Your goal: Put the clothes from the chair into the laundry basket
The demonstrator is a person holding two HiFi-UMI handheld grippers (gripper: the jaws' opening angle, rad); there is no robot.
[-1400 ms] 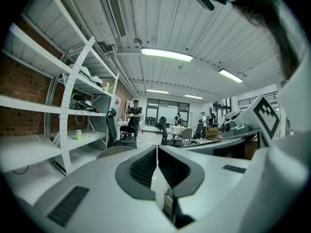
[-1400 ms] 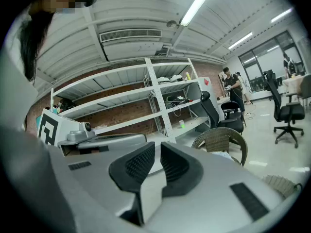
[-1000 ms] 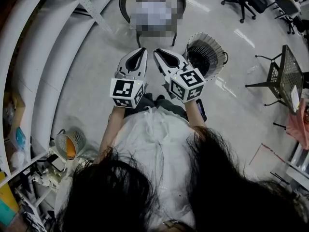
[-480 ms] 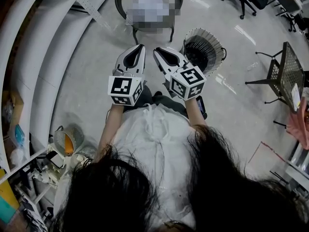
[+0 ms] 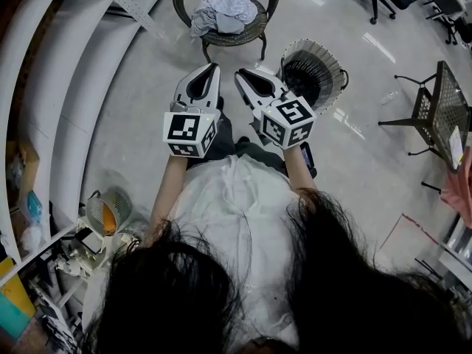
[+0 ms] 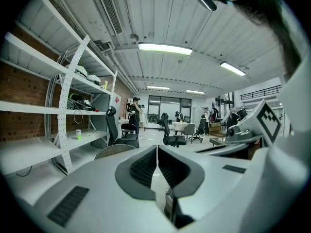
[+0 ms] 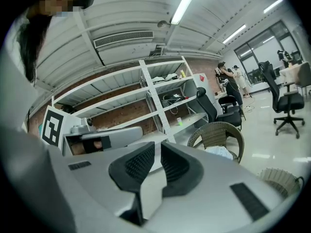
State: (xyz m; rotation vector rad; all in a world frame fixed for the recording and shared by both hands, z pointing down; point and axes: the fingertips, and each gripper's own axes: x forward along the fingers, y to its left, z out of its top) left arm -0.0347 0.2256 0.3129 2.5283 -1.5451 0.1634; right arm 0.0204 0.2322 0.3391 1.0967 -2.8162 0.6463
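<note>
Nearest the camera, two white two-jaw grippers with marker cubes are held side by side in front of a white top, both pointed outward over the pale glossy floor (image 5: 133, 124). The left gripper (image 5: 212, 71) is seen with its dark ribbed pads brought together at the tips, and nothing is caught between them (image 6: 156, 152). The right gripper (image 5: 242, 77) is likewise closed to a thin slit, and no cloth is held in it (image 7: 158, 149). Just beyond the right gripper, a round dark wire laundry basket (image 5: 313, 72) is stood on the floor, its inside dark. Beside the basket, further out and to its left, a round brown wicker chair (image 5: 258, 28) is placed, and a crumpled pale grey-white bundle of clothes (image 5: 221, 9) is piled on its seat, well apart from both grippers. Curved white metal shelving (image 5: 44, 87) is ranged along the floor's left edge.
</note>
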